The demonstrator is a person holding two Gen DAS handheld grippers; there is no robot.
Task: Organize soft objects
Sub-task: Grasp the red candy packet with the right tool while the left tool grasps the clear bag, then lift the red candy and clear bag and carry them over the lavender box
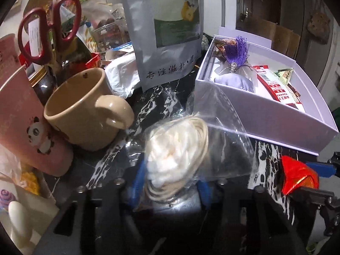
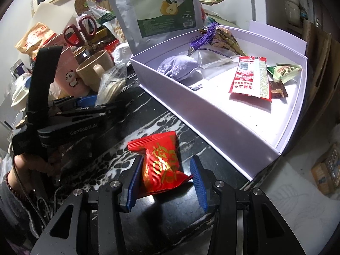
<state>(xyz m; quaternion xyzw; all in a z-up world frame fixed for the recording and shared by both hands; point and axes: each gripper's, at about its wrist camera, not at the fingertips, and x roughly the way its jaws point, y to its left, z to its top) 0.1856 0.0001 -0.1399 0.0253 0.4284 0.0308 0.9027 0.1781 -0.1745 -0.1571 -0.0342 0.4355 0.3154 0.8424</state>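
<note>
A clear plastic bag of white cotton pads (image 1: 176,153) sits between the blue pads of my left gripper (image 1: 171,188), which is shut on its lower part. From the right wrist view that bag (image 2: 110,85) hangs at the left gripper's tips (image 2: 102,104), beside the mug. My right gripper (image 2: 166,178) is shut on a red foil packet with gold print (image 2: 161,161), held over the black marbled tabletop (image 2: 136,110). The same red packet (image 1: 297,176) shows at the lower right of the left wrist view. The open white box (image 2: 191,110) holds a purple sachet (image 2: 178,67), a purple tassel and several snack packets.
A beige mug (image 1: 82,110), a pink panda cup (image 1: 31,131), red-handled scissors (image 1: 48,27) in a jar and a tall grey pouch (image 1: 167,31) crowd the left and back. The white box (image 1: 265,114) fills the right side. A person's hand (image 2: 31,165) holds the left gripper.
</note>
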